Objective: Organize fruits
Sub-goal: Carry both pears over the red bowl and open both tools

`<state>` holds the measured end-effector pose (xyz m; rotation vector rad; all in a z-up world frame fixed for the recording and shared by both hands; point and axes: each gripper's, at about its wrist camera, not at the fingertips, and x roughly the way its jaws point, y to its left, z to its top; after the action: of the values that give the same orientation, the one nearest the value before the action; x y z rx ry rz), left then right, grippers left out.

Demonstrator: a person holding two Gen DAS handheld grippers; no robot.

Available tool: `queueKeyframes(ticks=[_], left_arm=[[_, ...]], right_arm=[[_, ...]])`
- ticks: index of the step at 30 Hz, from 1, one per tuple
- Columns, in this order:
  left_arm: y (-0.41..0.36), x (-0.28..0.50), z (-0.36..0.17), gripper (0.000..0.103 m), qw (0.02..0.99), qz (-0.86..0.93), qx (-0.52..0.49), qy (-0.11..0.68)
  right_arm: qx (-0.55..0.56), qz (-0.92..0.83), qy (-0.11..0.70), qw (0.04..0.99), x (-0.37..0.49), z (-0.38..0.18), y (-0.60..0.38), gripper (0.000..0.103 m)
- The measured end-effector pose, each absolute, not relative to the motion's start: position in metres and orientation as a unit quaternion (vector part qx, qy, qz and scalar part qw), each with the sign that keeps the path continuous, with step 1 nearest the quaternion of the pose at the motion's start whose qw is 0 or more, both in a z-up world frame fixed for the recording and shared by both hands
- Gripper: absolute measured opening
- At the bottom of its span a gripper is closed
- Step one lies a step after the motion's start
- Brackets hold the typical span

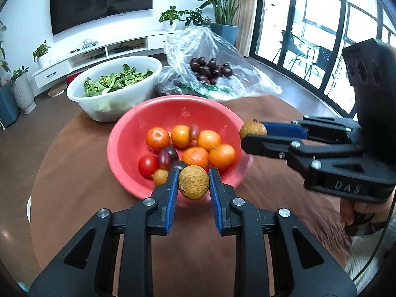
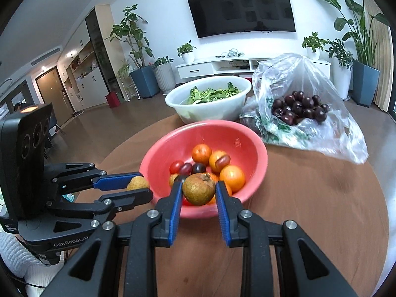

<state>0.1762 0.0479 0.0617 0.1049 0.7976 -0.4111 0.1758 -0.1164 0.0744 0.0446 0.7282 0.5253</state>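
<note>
Left claw (image 1: 193,185) squeezes small brown fruit (image 1: 193,182) between blue pads, up over near rim of red bowl (image 1: 128,158)

Right claw (image 2: 198,193) grips second brown fruit (image 2: 198,188), also over bowl's near edge; both claws side by side, close

Bowl on brown worktop (image 1: 74,173), holds oranges (image 1: 222,157), small tomatoes, dark plums

Behind: white tub (image 1: 118,104) of greens, clear bag (image 1: 222,74) of dark plums

Tip, my guess: keep squeeze soft so fruit doesn't squash, keep claws apart, set each fruit down low, don't drop

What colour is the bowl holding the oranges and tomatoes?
The bowl is coral red, with small perforated patches on its inner wall; clearest in the right wrist view.
</note>
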Motion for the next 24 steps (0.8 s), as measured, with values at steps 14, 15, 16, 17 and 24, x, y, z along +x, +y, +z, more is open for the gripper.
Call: queueKeyframes(ticks=[14,15,16,17,24], left_arm=[[0.046,0.246,0.045,0.023,0.897,-0.175,0.068,0.401],[0.046,0.248,0.044,0.023,0.898,-0.172,0.068,0.4],[0.046,0.252,0.043,0.023,0.898,-0.168,0.069,0.401],[0.045,0.254,0.042,0.023,0.897,-0.167,0.071,0.403],[0.043,0.265,0.032,0.023,0.896,-0.156,0.083,0.408]], right_arm=[[-0.006,0.251,0.378,0.891,0.233,0.052,-0.091,0.03],[-0.007,0.249,0.379,0.891,0.235,0.051,-0.091,0.03],[-0.008,0.248,0.381,0.891,0.238,0.049,-0.091,0.03],[-0.009,0.248,0.382,0.89,0.24,0.049,-0.09,0.03],[-0.018,0.242,0.385,0.891,0.247,0.043,-0.088,0.03]])
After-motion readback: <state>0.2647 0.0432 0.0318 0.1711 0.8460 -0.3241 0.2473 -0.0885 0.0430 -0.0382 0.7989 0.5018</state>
